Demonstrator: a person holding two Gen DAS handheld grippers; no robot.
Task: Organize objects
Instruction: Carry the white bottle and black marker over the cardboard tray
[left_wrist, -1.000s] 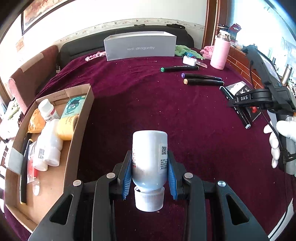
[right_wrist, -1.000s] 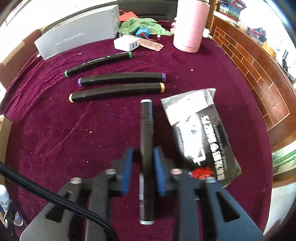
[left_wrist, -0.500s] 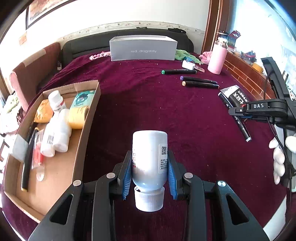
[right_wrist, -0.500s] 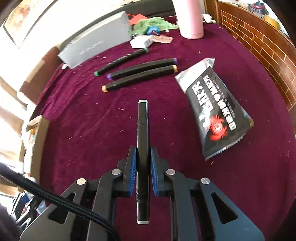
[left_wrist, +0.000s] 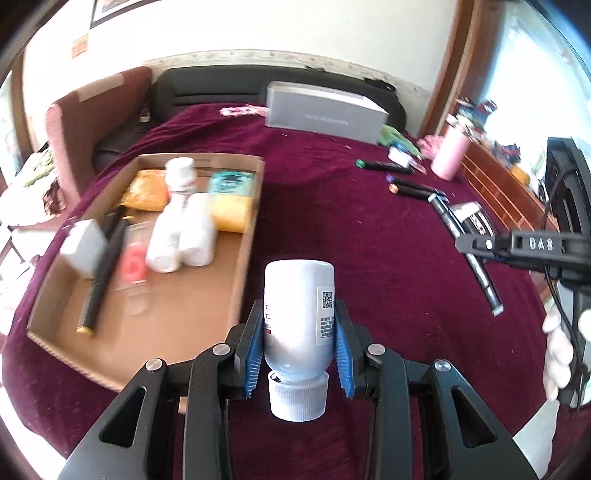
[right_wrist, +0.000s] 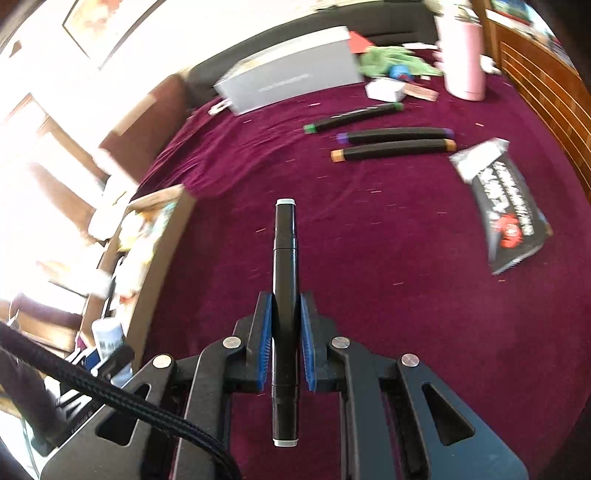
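The left gripper (left_wrist: 298, 343) clamps its blue pads on a white bottle (left_wrist: 298, 317), cap pointing back toward the camera, held above a maroon cloth (left_wrist: 332, 229) just right of an open cardboard box (left_wrist: 243, 251) holding bottles and packets. The right gripper (right_wrist: 286, 339) is closed on a black marker (right_wrist: 284, 280) with white ends, raised over the same cloth; three more markers (right_wrist: 391, 151) and a black packet (right_wrist: 509, 221) lie beyond it
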